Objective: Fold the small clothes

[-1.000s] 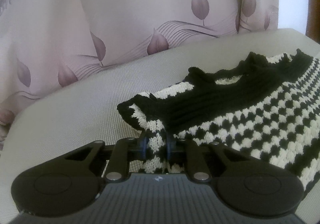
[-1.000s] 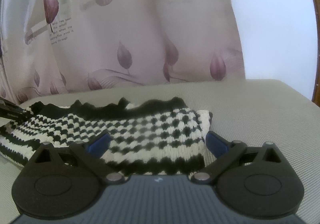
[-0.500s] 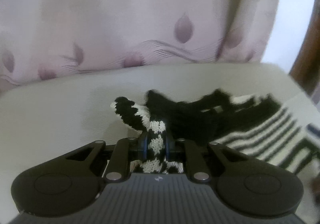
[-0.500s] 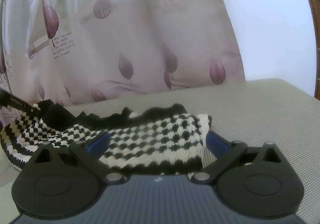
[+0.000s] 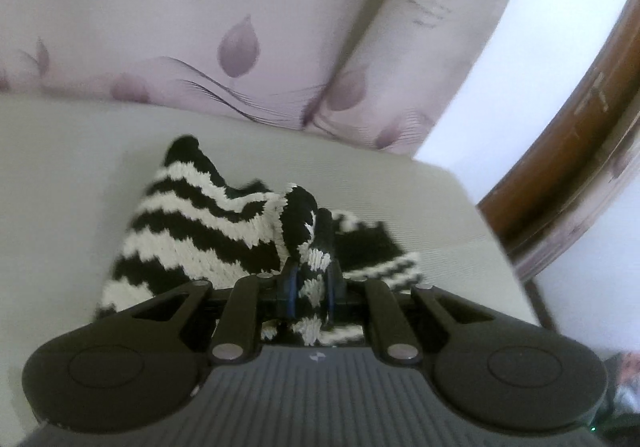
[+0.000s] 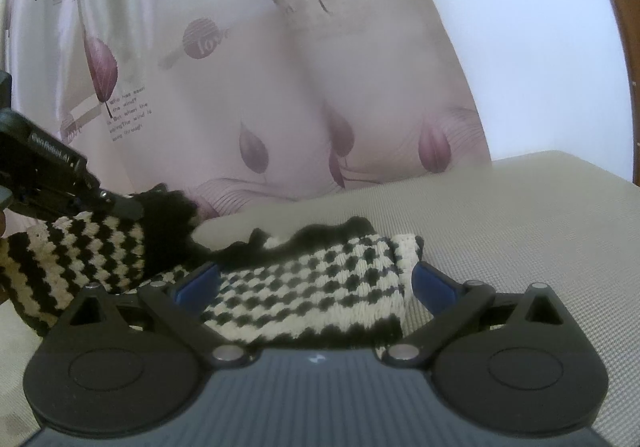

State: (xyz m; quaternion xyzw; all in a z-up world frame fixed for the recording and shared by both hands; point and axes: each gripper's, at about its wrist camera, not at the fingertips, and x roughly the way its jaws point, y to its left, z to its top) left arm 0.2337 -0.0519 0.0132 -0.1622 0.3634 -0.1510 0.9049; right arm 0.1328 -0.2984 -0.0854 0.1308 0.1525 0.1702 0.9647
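Your left gripper (image 5: 311, 289) is pinched tight on a bunched fold of the knit garment (image 5: 200, 231), black-and-white wool squeezed between the blue pads. Your right gripper (image 6: 316, 281) stands wide, jaws either side of the garment's near end, pads not pressing it, so it holds nothing.

The garment, a small striped and checked knit, lies on the grey cushion (image 6: 520, 231) in front of the leaf-print curtain (image 6: 280, 87). One end is raised off the cushion in the left grip, seen at the left edge of the right wrist view with the left gripper (image 6: 60, 183) on it; the other end lies flat between the right jaws.

Handling, as a guess: light, soft, thick and stretchy. It sags and drapes from the held end and does not keep a shape. Chunky stitches look grippy, not slippery, so a pinch should hold, but a loose yarn could snag on a pad edge. Nothing fragile.

Where to grab: take edges or corners, not the middle. The black ribbed trim looks firmer than the open checked body, so that seems the better bite. For the right side, the white corner at the far end (image 6: 408, 251) sits just beside the right pad and looks like the easy target. Pinch through both layers, or only the top one lifts and the fold goes crooked.
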